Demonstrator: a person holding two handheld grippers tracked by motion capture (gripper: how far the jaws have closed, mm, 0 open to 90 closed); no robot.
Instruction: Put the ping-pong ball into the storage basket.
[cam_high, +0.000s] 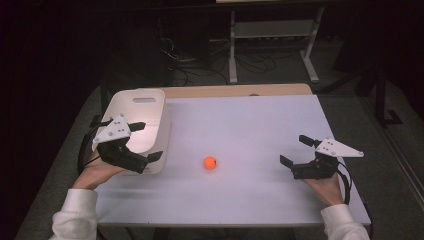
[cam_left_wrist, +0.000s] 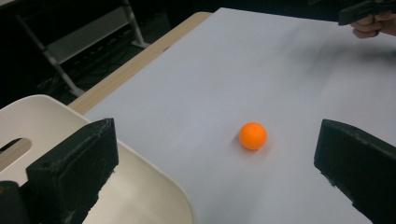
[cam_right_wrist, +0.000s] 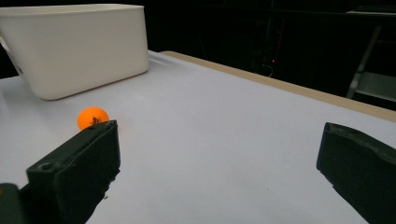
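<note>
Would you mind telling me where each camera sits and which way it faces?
High view: above the person's side, looking forward and down; both hands, left gripper, right gripper.
Left gripper view: over the bin, facing the ball; own jaws.
Right gripper view: low, facing ball and bin; own jaws.
All share ball and bin.

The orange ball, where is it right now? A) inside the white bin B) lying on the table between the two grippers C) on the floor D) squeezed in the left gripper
B: the orange ball lies bare on the white table, beside the white bin and not in it, while the left gripper and the right gripper both stand open and apart from it.
</note>
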